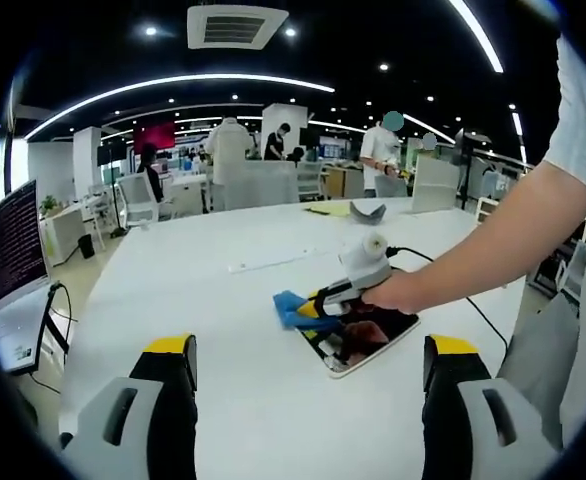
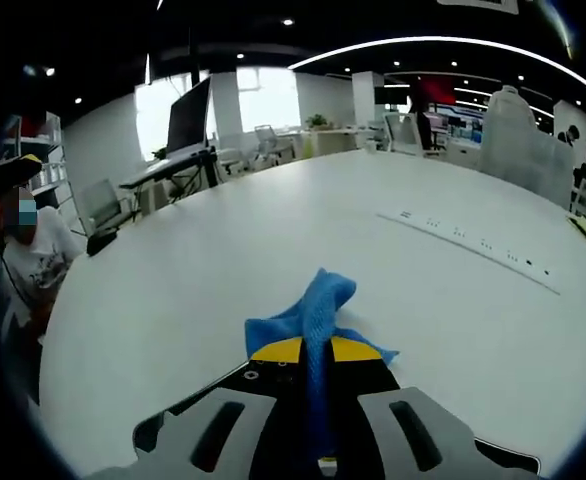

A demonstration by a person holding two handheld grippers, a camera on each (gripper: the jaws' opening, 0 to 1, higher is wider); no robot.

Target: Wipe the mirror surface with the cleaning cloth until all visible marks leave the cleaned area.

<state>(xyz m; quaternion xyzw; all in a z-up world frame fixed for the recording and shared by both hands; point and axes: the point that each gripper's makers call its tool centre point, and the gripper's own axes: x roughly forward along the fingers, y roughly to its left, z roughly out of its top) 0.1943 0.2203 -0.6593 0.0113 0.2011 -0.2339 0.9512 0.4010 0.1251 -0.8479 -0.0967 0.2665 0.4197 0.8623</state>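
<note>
A small rectangular mirror (image 1: pixel 371 338) lies flat on the white table (image 1: pixel 213 310), its glass showing dark reflections. The blue cleaning cloth (image 1: pixel 291 310) rests at the mirror's left edge. A person's hand holds my right gripper (image 1: pixel 323 302) there, shut on the cloth. In the right gripper view the cloth (image 2: pixel 315 300) is pinched between the yellow-tipped jaws of that gripper (image 2: pixel 316 352) and trails forward onto the table (image 2: pixel 173 300). My left gripper (image 1: pixel 311 348) hangs nearer, short of the mirror, its jaws wide apart with nothing between them.
A long white power strip (image 1: pixel 273 262) (image 2: pixel 473 245) lies across the table. A grey object (image 1: pixel 367 211) sits near the far edge, and a black cable (image 1: pixel 478 310) runs off to the right. A monitor (image 1: pixel 13 240) stands left; a seated person (image 2: pixel 33 255) and office desks lie beyond.
</note>
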